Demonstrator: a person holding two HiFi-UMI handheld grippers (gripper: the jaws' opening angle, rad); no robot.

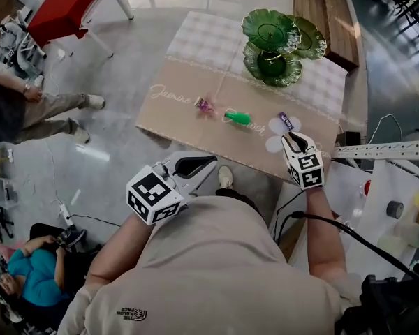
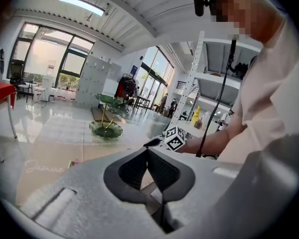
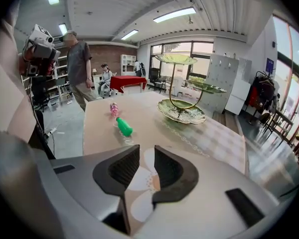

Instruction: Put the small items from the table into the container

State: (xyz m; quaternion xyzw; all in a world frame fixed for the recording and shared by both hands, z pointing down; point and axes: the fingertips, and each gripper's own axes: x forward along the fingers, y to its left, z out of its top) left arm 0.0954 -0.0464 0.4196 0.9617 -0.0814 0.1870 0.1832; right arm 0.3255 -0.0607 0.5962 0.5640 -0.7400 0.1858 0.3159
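Observation:
A green tiered dish [image 1: 272, 44] stands at the far right of the cloth-covered table [image 1: 188, 128]. Three small items lie on the near part: a pink one [image 1: 204, 105], a green one [image 1: 237, 117] and a purple one [image 1: 285, 121]. My right gripper [image 1: 297, 140] hangs over the white flower print just short of the purple item, open, with nothing between its jaws [image 3: 145, 156]. The right gripper view shows the pink item [image 3: 113, 108], the green item [image 3: 123, 126] and the dish [image 3: 182, 111] ahead. My left gripper [image 1: 199, 163] is off the table's near edge, shut and empty [image 2: 147, 151].
A red table [image 1: 70, 5] stands far left, with a seated person [image 1: 35, 110] near it and another person in teal [image 1: 35, 278] lower left. A white shelf [image 1: 398, 208] with bottles is at the right. A wooden bench [image 1: 328, 12] lies beyond the table.

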